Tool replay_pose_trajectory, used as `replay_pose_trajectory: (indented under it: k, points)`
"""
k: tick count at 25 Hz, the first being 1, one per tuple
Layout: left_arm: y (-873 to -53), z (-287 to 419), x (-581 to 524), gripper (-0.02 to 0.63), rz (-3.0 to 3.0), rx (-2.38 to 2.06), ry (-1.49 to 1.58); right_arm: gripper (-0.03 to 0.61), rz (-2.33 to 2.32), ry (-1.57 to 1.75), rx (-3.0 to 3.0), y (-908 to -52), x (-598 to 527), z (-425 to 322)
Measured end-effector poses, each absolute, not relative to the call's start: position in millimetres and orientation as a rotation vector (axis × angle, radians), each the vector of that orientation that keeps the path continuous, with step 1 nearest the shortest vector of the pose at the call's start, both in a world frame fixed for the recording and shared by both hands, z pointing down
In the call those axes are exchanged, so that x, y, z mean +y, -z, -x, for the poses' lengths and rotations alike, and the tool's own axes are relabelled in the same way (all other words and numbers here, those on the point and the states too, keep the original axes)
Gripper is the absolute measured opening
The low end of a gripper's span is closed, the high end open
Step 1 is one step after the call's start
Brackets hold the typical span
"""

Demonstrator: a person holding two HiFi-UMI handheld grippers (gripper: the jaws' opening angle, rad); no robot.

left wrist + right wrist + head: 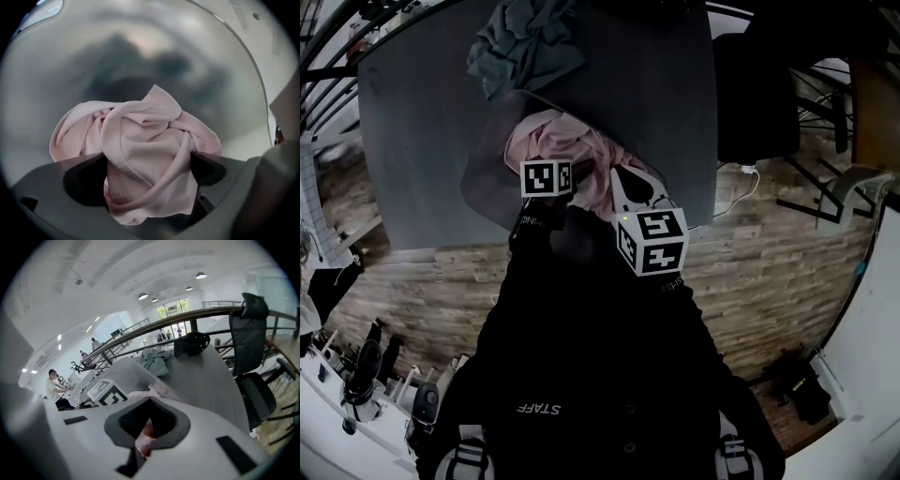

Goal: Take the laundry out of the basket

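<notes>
A dark grey table (412, 141) stands on a wood-plank floor (422, 281). Looking down from my head, the basket (483, 183) sits at the table's near edge with the pink garment (572, 155) heaped inside it. A grey-blue cloth (525, 47) lies bunched at the far edge. My left gripper (547, 178) reaches down into the basket, and my right gripper (630, 186) is just beside it over the pink heap.

In the left gripper view the pale basket wall (225, 70) curves all round. My left jaws stand wide apart with the pink garment (145, 140) bulging between them. The fabric brushes both jaws but isn't clamped.

In the right gripper view the table (206, 376) runs away toward a railing (154, 329), with an office chair (251, 357) beside its edge. The grey-blue cloth (154, 359) lies at the far end. My right jaws are drawn together, and a small fold of pink fabric is pinched in the gap between them.
</notes>
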State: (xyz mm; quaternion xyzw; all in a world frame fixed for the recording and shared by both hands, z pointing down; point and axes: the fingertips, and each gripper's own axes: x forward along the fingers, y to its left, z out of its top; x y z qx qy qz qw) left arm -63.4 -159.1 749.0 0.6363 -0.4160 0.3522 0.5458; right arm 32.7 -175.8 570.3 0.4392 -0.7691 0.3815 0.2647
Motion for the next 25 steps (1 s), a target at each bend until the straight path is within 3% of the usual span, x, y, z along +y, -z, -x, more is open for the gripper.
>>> replay_pose_trajectory:
  k: [9,17,25]
  points:
    - [-791,46,-167,0.579,-1.388,-0.948,-0.778,0.015,-1.168,-1.062,-2.098,-569,-177,-34]
    - [-798,44,-174,0.577,-1.392,-1.02,-0.773,0.014,-1.185,-1.052,-2.112,-566,-177,-36]
    - [-781,42,-175,0.317,-1.377,-1.028,-0.721,0.015,-1.224,-1.032,-2.112,-558,-170,-43]
